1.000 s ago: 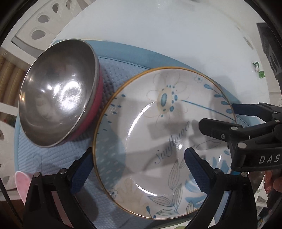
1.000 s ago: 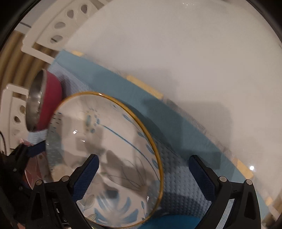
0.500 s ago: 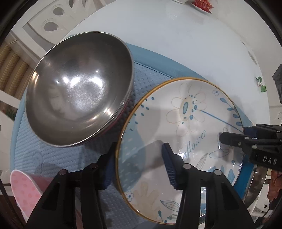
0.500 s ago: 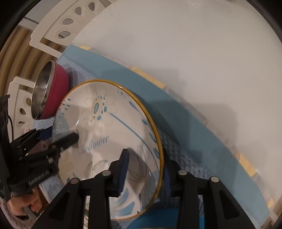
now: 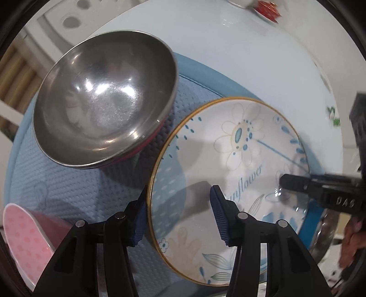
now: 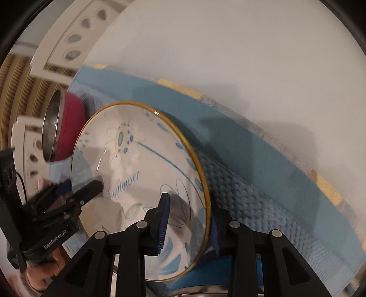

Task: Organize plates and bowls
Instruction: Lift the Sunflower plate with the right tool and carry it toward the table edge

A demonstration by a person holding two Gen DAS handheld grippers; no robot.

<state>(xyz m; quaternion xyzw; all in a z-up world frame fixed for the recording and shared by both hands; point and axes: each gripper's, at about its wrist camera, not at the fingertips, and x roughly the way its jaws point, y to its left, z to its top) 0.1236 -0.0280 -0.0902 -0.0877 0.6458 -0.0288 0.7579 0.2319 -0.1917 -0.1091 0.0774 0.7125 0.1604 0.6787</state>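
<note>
Over the blue mat [image 5: 75, 189] on the white counter [image 6: 251, 68], both grippers pinch the sunflower plate [image 5: 228, 164] by opposite rims: left gripper [image 5: 178, 219], right gripper [image 6: 187, 221]. Steel bowl [image 5: 105, 100] sits just beside it.

i can't make out the pink dotted dish [image 5: 21, 237], cut by the left wrist view's edge. a steel rim [image 5: 326, 237] peeks from under the plate [image 5: 228, 160], mostly hidden. red item [image 5: 267, 10] on the far bench [image 5: 240, 50] is blurred.
</note>
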